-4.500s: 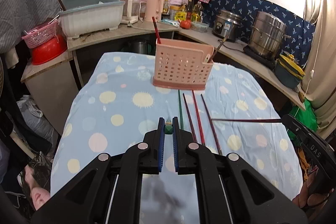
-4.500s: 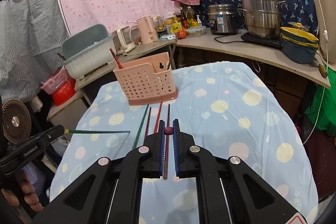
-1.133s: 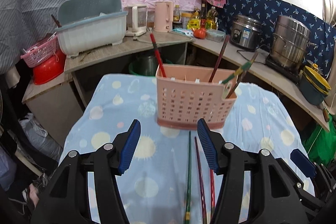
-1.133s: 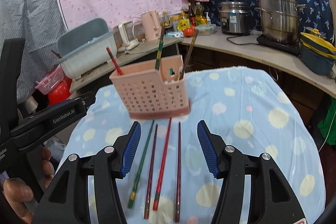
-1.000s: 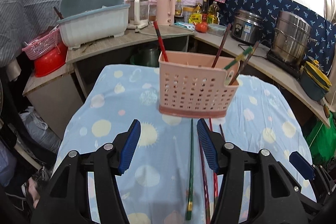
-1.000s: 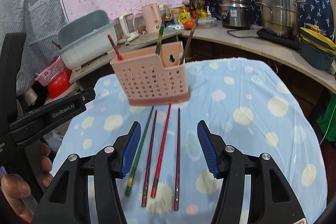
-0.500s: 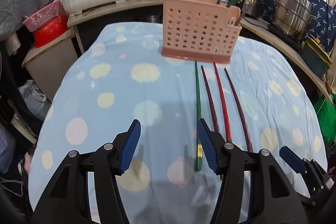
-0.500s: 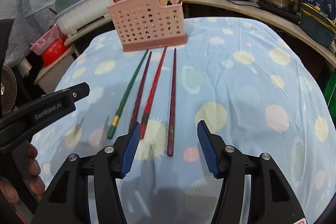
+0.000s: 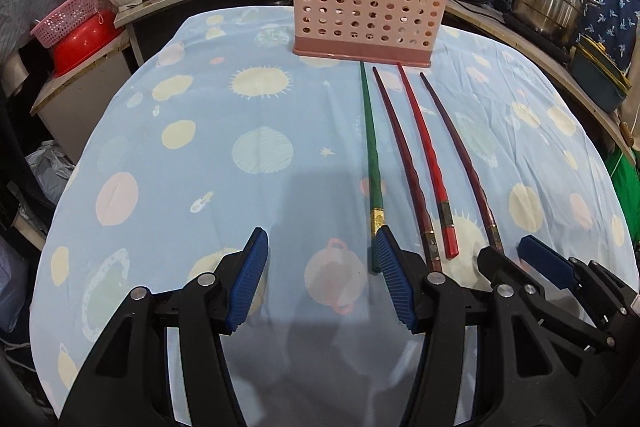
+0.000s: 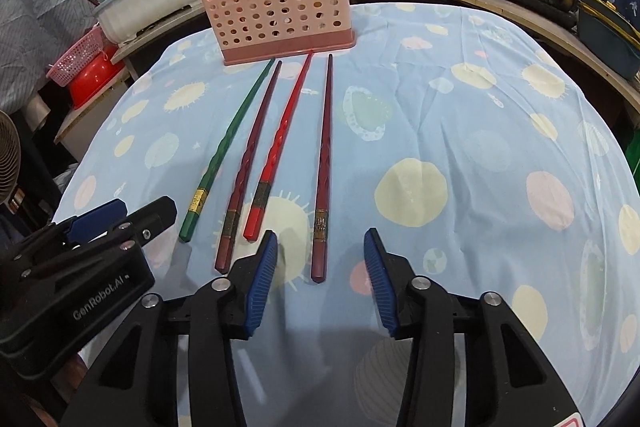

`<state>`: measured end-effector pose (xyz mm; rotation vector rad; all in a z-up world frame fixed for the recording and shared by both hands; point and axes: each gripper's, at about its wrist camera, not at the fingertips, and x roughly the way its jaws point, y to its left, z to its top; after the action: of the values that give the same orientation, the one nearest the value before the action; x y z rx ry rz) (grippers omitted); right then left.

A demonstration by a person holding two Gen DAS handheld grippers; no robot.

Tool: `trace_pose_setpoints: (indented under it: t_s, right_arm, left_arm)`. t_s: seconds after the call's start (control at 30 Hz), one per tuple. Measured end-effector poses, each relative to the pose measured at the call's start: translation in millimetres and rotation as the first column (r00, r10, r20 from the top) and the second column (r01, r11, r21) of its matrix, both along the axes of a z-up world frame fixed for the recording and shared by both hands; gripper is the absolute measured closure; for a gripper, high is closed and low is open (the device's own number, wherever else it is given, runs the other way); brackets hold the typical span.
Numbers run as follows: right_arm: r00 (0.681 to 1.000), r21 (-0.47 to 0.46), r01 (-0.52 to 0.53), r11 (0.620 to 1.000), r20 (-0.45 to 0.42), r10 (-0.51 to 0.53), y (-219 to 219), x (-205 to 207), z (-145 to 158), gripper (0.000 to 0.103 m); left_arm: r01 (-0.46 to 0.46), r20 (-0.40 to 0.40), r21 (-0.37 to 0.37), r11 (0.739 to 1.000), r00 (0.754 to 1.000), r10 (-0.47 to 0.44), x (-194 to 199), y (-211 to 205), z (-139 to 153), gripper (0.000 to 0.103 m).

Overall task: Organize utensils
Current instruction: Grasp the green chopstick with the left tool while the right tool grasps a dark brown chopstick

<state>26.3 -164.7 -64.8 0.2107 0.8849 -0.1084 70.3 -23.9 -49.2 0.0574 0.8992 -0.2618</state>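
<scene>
Nearest the cameras, the left gripper (image 9: 322, 273) hangs low over the cloth-covered counter (image 9: 208, 131) with its jaws apart and empty, the butt of the green chopstick (image 9: 370, 151) lying just off its inner right pad. The right gripper (image 10: 320, 269) has its jaws closing, yet nothing is pinched — the thick end of the rightmost dark chopstick (image 10: 323, 163) lies on the cloth between them, untouched so far. Beside it lie the red chopstick (image 10: 280, 143) and the maroon chopstick (image 10: 250, 163), all four roughly parallel with their thin tips running away toward the pink utensil basket (image 10: 276, 11), which stands further back and already holds several chopsticks upright. The likely trouble is in the pinch: the sticks are slim and round, so pads meeting slightly off-centre could roll one sideways into its neighbours or snag a fold of the soft cloth — and a grip at the very butt leaves a long lever that may swing and miss the basket's compartment.
</scene>
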Motion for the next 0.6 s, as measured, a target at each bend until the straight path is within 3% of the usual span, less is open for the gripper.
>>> trace_pose_setpoints:
  t_s: [0.43, 0.6]
  right_arm:
    - [1.0, -0.018, -0.007, 1.0, -0.008, 0.007, 2.5, 2.8, -3.0, 0.081]
    - [1.0, -0.02, -0.005, 1.0, -0.009, 0.005, 2.9, 2.8, -3.0, 0.082]
  left_arm:
    - [0.02, -0.02, 0.009, 1.0, 1.0, -0.02, 3.6, -8.3, -10.4, 0.05]
    - [0.019, -0.02, 0.013, 1.0, 1.0, -0.018, 5.5, -9.6, -11.6, 0.05]
